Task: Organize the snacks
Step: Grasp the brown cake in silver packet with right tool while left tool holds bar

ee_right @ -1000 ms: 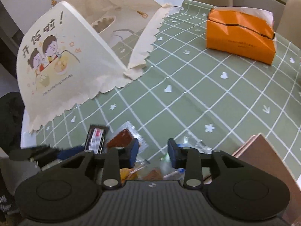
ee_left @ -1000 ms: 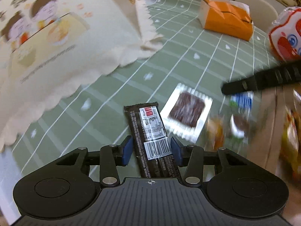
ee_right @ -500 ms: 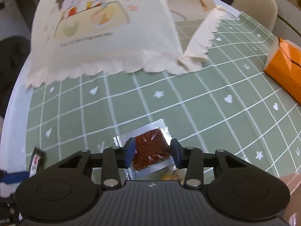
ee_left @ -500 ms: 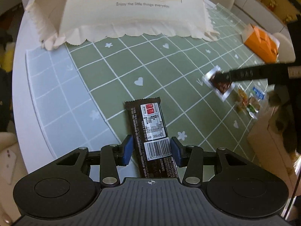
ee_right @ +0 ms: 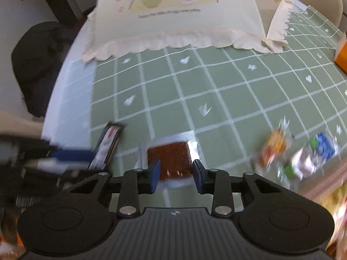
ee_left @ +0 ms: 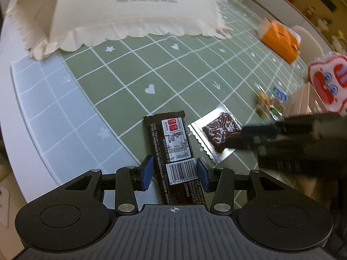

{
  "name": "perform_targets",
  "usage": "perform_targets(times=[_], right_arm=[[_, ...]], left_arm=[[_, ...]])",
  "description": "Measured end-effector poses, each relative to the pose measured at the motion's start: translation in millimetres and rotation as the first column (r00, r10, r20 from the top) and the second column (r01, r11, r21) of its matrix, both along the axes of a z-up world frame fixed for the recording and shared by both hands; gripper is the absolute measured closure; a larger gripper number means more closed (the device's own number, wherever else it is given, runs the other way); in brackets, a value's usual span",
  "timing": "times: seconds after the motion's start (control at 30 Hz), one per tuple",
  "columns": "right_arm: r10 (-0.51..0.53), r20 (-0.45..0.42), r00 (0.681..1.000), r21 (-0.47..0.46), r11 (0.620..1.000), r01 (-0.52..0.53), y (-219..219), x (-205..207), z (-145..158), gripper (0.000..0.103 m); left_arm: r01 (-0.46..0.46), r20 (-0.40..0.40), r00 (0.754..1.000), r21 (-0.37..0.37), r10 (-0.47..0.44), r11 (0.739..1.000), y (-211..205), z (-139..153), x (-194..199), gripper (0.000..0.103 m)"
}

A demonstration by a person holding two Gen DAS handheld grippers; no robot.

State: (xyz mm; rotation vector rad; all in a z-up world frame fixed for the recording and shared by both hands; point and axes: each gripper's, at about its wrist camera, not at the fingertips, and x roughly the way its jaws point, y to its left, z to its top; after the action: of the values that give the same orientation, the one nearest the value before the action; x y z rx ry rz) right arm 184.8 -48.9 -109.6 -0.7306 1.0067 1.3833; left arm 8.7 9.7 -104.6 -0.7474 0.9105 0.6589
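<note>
Most of the sorting still looked undone on the green checked tablecloth (ee_left: 134, 80), where the big cream cloth food cover (ee_left: 134, 10) and the orange tissue box (ee_left: 279, 40) sat far back. Beside it, the left gripper (ee_left: 174, 174) had its fingers clamped on the long dark brown chocolate bar (ee_left: 173, 149), and the right gripper (ee_right: 175, 174) had its fingers closed around the square clear-wrapped brown snack (ee_right: 170, 159). Little bright wrapped candies (ee_right: 299, 156) still lay loose near the pale box's edge, and no snack looked put away yet.
</note>
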Motion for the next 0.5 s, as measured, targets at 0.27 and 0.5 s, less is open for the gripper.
perform_targets(times=[0.27,0.5], right_arm=[[-0.092,0.072,0.993,0.066,0.994,0.087,-52,-23,0,0.06],[-0.1,0.102,0.99,0.139,0.987,0.086,-29,-20,6,0.054]], left_arm=[[0.11,-0.023,0.994,0.06,-0.109,0.992,-8,0,3,0.055],[0.107,-0.045,0.994,0.068,-0.104,0.992,-9,-1,6,0.055]])
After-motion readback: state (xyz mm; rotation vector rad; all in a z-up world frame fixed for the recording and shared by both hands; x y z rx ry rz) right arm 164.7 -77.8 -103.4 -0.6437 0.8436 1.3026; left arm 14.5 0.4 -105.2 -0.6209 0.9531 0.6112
